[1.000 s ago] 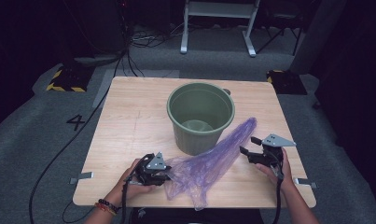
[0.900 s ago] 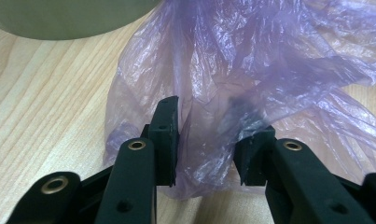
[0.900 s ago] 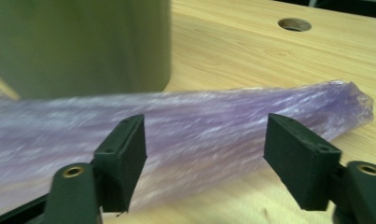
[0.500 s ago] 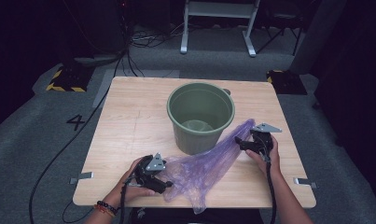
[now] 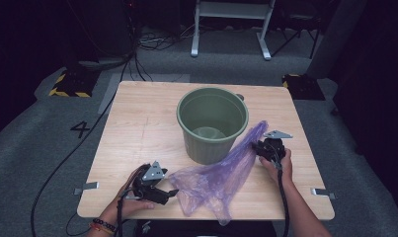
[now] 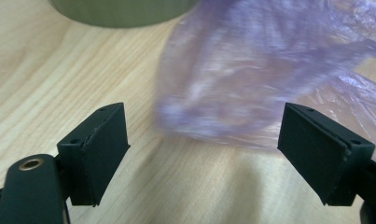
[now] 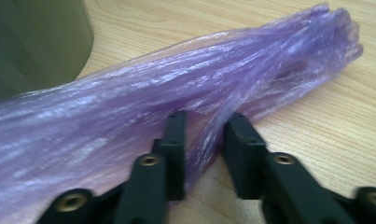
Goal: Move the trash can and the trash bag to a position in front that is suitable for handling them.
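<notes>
— Where's our purple bag (image 5: 221, 175)?
— On the table (image 5: 137, 128), trailing from its near edge up past the green bucket (image 5: 212, 123). Our right gripper (image 7: 202, 140) has just been closing, film bunched between its jaws; the left gripper (image 6: 202, 154) gapes wide, bag just ahead, ungripped.
— Next?
— Probably pinch the left side, then spread the mouth open.

The purple bag (image 6: 251, 84) is blurred in the left gripper view, and the green bucket (image 6: 122, 10) is cut off by the top edge.
</notes>
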Motion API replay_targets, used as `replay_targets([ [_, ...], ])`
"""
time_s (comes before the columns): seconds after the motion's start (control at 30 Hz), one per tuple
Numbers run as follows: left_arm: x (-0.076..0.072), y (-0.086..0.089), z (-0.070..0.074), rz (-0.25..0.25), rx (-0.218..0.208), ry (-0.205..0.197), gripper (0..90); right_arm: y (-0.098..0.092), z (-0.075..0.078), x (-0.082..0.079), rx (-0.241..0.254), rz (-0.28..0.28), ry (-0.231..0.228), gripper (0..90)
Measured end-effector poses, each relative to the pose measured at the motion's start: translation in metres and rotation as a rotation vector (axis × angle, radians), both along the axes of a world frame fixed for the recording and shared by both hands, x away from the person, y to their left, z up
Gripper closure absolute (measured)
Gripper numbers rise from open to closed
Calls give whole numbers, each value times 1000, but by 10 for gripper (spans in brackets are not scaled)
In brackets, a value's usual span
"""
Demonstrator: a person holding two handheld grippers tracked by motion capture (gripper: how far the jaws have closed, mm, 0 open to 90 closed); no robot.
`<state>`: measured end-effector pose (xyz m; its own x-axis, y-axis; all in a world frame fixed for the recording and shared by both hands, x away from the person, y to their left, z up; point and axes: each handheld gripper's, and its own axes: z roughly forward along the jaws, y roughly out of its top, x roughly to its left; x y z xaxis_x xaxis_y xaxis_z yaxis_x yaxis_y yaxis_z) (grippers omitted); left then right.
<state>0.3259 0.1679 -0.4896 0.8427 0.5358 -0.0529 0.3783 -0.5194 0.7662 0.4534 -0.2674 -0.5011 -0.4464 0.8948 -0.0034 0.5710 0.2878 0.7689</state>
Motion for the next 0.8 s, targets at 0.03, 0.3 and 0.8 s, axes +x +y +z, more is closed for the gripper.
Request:
replay_targets([
  [0.03,-2,2,3,6,-9,-7,156,0,0,0,1,0,1,772],
  [0.3,2,21,8,153,35,-78,158,-4,0,0,52,8,11,900],
  [0.8,33,31,-14,257,96,12,149,-11,2,-7,122,56,-64,900],
])
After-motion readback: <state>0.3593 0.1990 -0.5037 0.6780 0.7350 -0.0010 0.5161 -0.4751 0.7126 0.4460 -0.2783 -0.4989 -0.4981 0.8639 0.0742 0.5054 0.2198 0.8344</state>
